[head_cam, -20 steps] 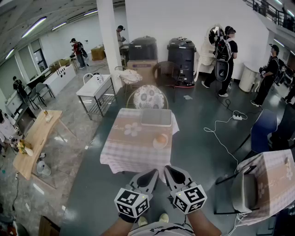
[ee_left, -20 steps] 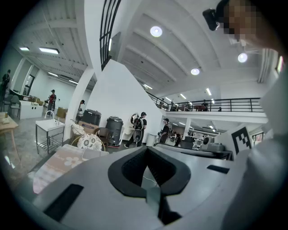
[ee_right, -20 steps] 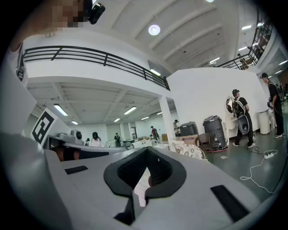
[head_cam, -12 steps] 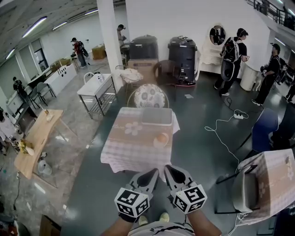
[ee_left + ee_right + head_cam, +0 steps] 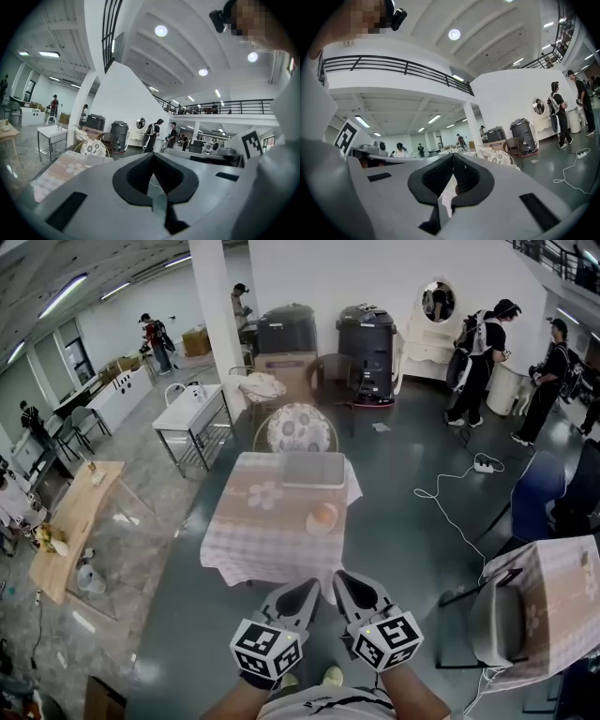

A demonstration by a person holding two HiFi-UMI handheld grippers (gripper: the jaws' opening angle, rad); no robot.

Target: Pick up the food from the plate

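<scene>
In the head view a round orange-tan piece of food (image 5: 324,515) lies on a white plate (image 5: 313,526) near the right front of a table with a pink checked cloth (image 5: 253,540). Both grippers hang low in front of the person, short of the table's near edge. My left gripper (image 5: 305,588) is shut with nothing in it, and its tips meet in the left gripper view (image 5: 153,154). My right gripper (image 5: 339,579) is shut and empty too, its tips touching in the right gripper view (image 5: 453,155).
A grey tray (image 5: 313,469) lies at the table's far end, with a patterned round chair (image 5: 296,429) behind it. A second clothed table with a chair (image 5: 548,610) stands at the right. A cable and power strip (image 5: 483,465) lie on the floor. Several people stand around the hall.
The view has moved slightly forward, so the table sits a little nearer and left. People at the back right have shifted. Both grippers stay shut, side by side.
</scene>
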